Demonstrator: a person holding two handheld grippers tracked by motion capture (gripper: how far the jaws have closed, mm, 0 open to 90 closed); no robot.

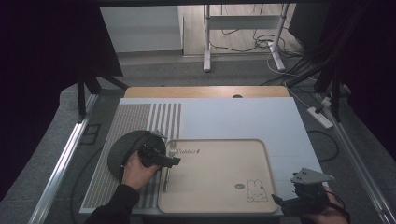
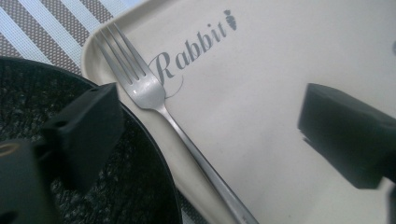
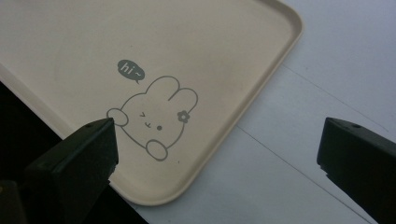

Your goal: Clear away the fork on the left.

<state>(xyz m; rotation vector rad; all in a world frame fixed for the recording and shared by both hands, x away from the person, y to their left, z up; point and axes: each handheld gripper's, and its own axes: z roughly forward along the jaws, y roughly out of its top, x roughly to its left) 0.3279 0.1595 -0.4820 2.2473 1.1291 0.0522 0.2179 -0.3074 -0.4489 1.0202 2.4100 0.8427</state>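
Fork (image 2: 154, 100) lies on tray (image 1: 219, 186) beside plate (image 1: 122, 149); left gripper (image 1: 169, 161) hovers wide above it, right gripper (image 1: 286, 201) wide, idle; next likely closing on the handle

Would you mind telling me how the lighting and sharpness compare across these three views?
High view: dim overall, dark at both sides, and the tray is the brightest area. Left gripper view: the fork and the Rabbit lettering are sharp, while the near black jaws are blurred and a soft glint sits on the fork's neck. Right gripper view: the rabbit drawing is crisp, the jaws are soft, and the light is even.
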